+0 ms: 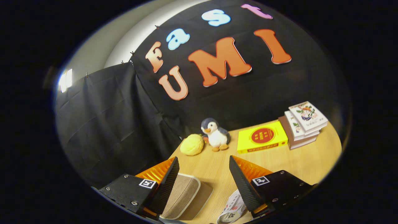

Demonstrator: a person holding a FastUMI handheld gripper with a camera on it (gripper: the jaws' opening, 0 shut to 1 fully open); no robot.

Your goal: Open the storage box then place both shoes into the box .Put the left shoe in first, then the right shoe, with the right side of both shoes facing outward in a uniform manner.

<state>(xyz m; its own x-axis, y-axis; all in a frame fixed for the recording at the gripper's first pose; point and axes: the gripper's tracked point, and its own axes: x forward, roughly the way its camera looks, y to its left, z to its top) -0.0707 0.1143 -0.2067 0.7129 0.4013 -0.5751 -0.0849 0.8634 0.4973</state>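
Jaws: spread wide, holding nothing, gripper (203, 174) raised over the table (279, 161) | shoe (231, 210) under one finger, near edge | beige storage box (182, 196) beside other finger, apparently not opened yet.

Bare table (217, 168) ahead of the spread gripper (203, 174); penguin (215, 133) beyond.

Counter (279, 161) looks like pale wood laminate, smooth with a soft sheen. The tool (203, 174) is spread wide with nothing between its ribbed, rubbery-looking fingers (169, 183). The storage box (182, 194) by the left finger is woven matt fabric with lighter piping. Penguin toy (215, 133) is fuzzy plush, the yellow ball (192, 144) beside it nubbly. Yellow book (262, 137) has a glossy cover, and the book stack (303, 124) is paper.
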